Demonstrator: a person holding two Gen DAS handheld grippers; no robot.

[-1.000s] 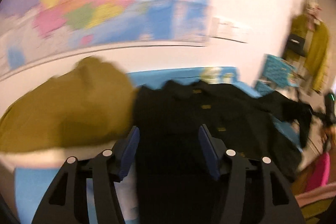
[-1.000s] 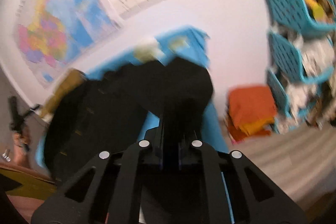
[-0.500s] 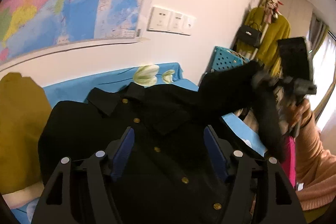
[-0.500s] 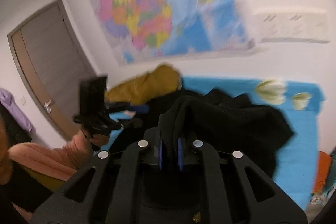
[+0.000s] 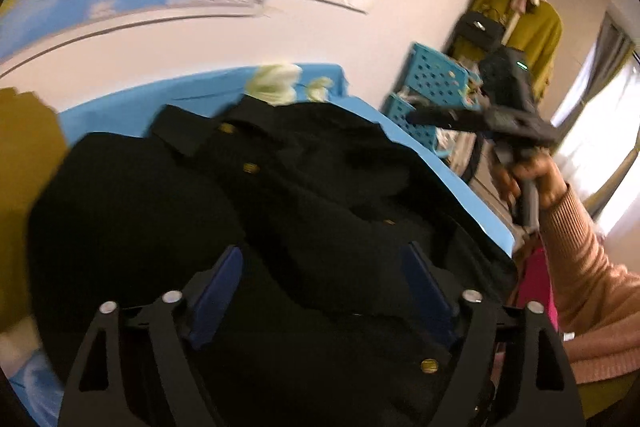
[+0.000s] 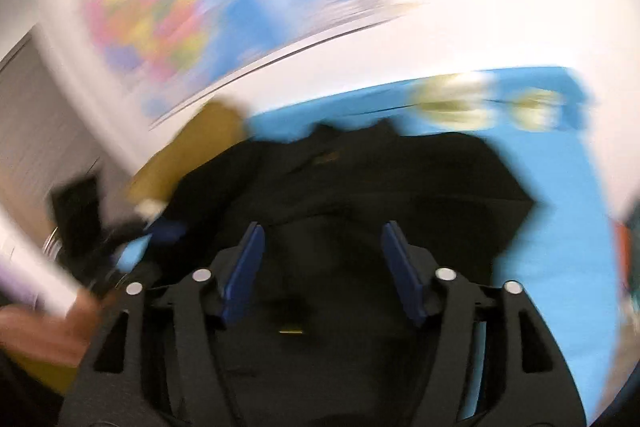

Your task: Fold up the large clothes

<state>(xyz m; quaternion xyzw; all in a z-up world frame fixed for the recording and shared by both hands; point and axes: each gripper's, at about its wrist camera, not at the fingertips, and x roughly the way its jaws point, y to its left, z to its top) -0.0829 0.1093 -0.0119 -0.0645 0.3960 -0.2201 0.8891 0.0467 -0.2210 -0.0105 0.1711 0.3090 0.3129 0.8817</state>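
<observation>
1. left wrist view: left gripper [image 5: 324,287] has jaws spread wide, holding nothing, above the black coat [image 5: 248,195].
2. right gripper [image 6: 322,269] gapes wide too, empty, over the same coat.
3. the coat lies on the blue sheet [image 5: 132,103], an olive garment [image 5: 24,155] beside it.

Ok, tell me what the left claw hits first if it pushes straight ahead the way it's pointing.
Most likely the black coat. The left claw is open and aimed across the coat's buttoned front, with cloth filling the space between its fingers. Depth is unclear, so how soon it touches can't be told.
</observation>
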